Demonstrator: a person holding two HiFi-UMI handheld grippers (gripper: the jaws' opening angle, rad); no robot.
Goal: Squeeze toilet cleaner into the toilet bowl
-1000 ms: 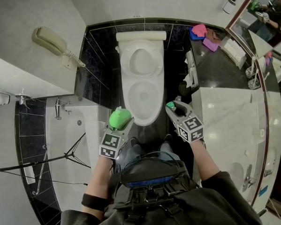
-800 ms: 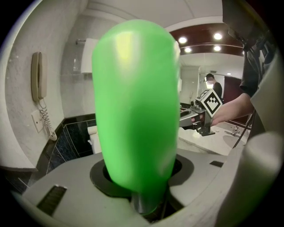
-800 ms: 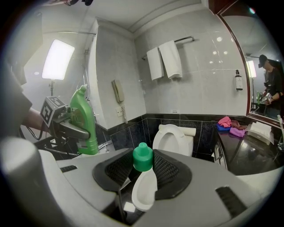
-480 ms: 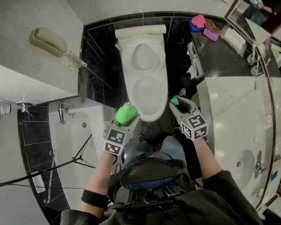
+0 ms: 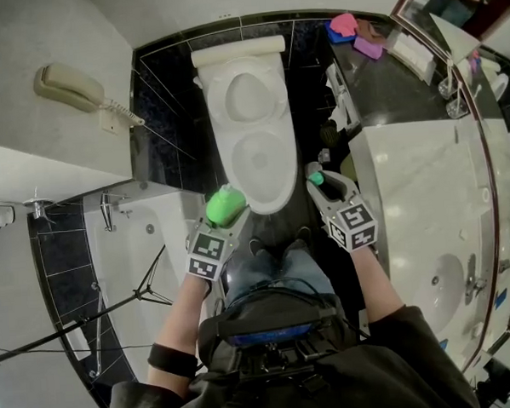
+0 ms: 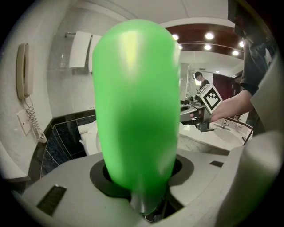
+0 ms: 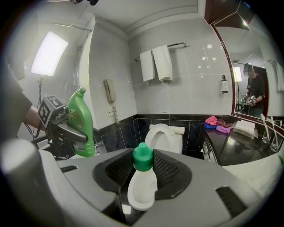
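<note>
The white toilet [image 5: 254, 148] stands with its lid up, straight ahead in the head view, and its bowl [image 7: 163, 133] shows in the right gripper view. My left gripper [image 5: 228, 216] is shut on the green toilet cleaner bottle [image 5: 223, 205], held upright beside the bowl's front left rim. That bottle [image 6: 135, 106] fills the left gripper view. My right gripper [image 5: 318, 180] hovers at the bowl's front right, shut on a small white piece with a green cap [image 7: 143, 177]. The bottle [image 7: 81, 124] shows to its left.
A wall phone [image 5: 70, 87] hangs at the left above the bathtub [image 5: 146, 247]. A marble vanity [image 5: 426, 207] with a sink [image 5: 442, 283] runs along the right. Pink and purple cloths [image 5: 348, 28] lie on the dark counter. A light stand [image 5: 90, 314] leans over the tub.
The head view has swung, so the toilet sits higher and further left in the picture. Both grippers keep their holds and stay by the bowl's front rim.
</note>
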